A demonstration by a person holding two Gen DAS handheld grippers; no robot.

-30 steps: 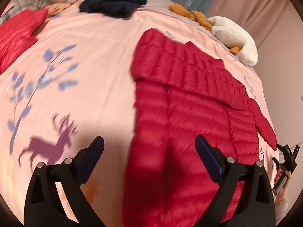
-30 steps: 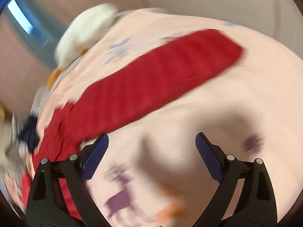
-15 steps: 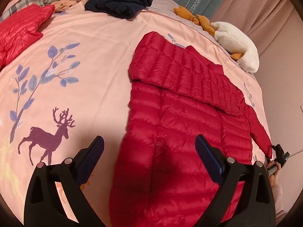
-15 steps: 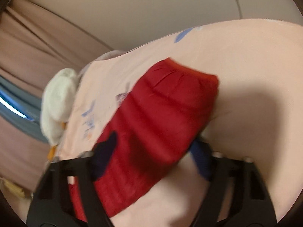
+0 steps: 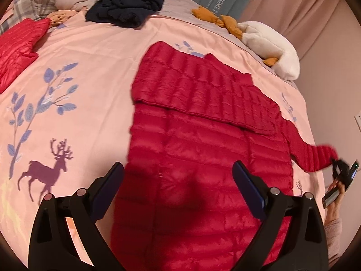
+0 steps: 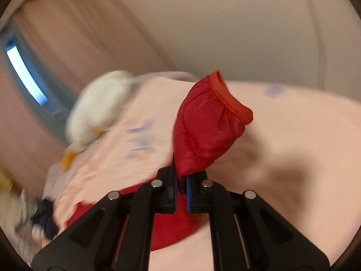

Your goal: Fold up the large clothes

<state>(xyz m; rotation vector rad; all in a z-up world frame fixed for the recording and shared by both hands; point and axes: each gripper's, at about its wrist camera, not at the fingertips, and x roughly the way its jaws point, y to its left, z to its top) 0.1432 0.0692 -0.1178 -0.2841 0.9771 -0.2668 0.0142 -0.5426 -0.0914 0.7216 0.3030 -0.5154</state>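
A red quilted down jacket [image 5: 203, 153] lies spread on the pink bedspread [image 5: 90, 52], one sleeve folded across its upper part. My left gripper [image 5: 178, 187] is open and empty, hovering above the jacket's lower body. My right gripper [image 6: 180, 180] is shut on the other sleeve [image 6: 207, 131] near its cuff and holds it lifted off the bed. In the left wrist view the right gripper [image 5: 338, 169] shows at the far right, holding the sleeve end [image 5: 315, 158].
A dark navy garment pile [image 5: 126, 4] and a second red jacket [image 5: 18, 45] lie at the far side of the bed. A white plush toy [image 5: 270, 45] with orange parts sits at the back right. Curtains and a wall stand beyond.
My right gripper moved onto the sleeve cuff, closed on it and lifted it. My left gripper stayed open, shifting slightly over the jacket.
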